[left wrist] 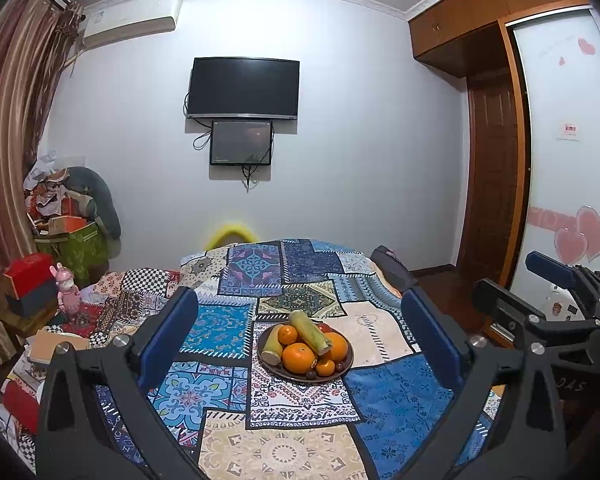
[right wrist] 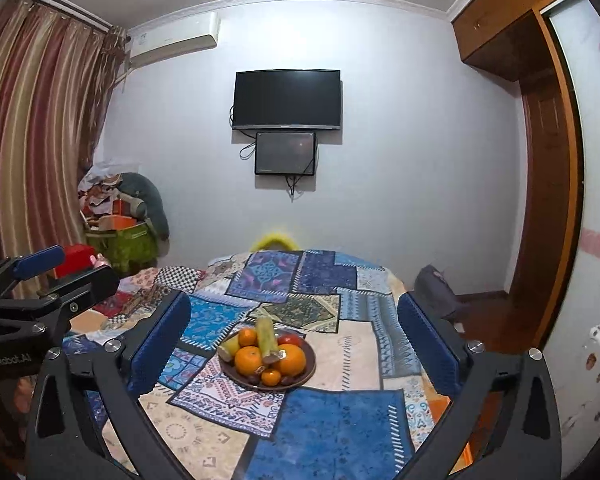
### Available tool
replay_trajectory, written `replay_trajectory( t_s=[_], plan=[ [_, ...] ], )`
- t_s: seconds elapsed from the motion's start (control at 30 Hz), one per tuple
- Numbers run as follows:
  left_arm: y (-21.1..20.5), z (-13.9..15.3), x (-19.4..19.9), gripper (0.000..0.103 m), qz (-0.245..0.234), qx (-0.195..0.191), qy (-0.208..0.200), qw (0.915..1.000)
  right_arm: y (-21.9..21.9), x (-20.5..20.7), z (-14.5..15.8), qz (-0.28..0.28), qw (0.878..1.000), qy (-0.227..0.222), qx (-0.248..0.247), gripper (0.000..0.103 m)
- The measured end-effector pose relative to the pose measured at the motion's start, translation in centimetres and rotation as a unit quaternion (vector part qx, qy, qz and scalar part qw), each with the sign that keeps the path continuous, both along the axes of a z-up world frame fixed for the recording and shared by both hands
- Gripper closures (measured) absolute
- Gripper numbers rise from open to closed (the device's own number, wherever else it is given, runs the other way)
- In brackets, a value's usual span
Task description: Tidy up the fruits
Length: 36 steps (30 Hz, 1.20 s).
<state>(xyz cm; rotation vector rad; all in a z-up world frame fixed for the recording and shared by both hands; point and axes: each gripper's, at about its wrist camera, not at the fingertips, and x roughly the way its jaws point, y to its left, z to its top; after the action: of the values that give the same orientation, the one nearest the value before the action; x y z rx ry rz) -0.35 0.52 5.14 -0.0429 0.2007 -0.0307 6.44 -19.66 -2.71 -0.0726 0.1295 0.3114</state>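
Note:
A brown plate (left wrist: 342,374) of fruit sits on a patchwork cloth (left wrist: 300,412). It holds oranges (left wrist: 298,357), a green sugarcane piece (left wrist: 310,332), a second cane piece at the left, a red fruit behind and small dark fruits in front. The plate shows in the right wrist view (right wrist: 309,372) too, with oranges (right wrist: 249,361) and cane (right wrist: 267,339). My left gripper (left wrist: 308,336) is open and empty, held back from the plate. My right gripper (right wrist: 294,340) is open and empty, also short of the plate. Each gripper shows in the other's view: the right one (left wrist: 540,288), the left one (right wrist: 56,272).
The cloth covers a table or bed with its rounded far edge (left wrist: 284,245) toward the wall. Boxes and a pink figure (left wrist: 66,292) crowd the left side. A dark bag (right wrist: 436,284) lies at the right. A wardrobe (left wrist: 492,168) stands at the right.

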Motion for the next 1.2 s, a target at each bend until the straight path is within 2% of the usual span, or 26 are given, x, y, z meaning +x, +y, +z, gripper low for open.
replay_trajectory(
  t_s=[1.2],
  plan=[
    [-0.4, 0.3, -0.4, 0.000, -0.006, 0.004, -0.006, 1.0000, -1.1, -0.9, 0.7, 0.008, 0.999, -0.003, 0.038, 0.000]
  ],
)
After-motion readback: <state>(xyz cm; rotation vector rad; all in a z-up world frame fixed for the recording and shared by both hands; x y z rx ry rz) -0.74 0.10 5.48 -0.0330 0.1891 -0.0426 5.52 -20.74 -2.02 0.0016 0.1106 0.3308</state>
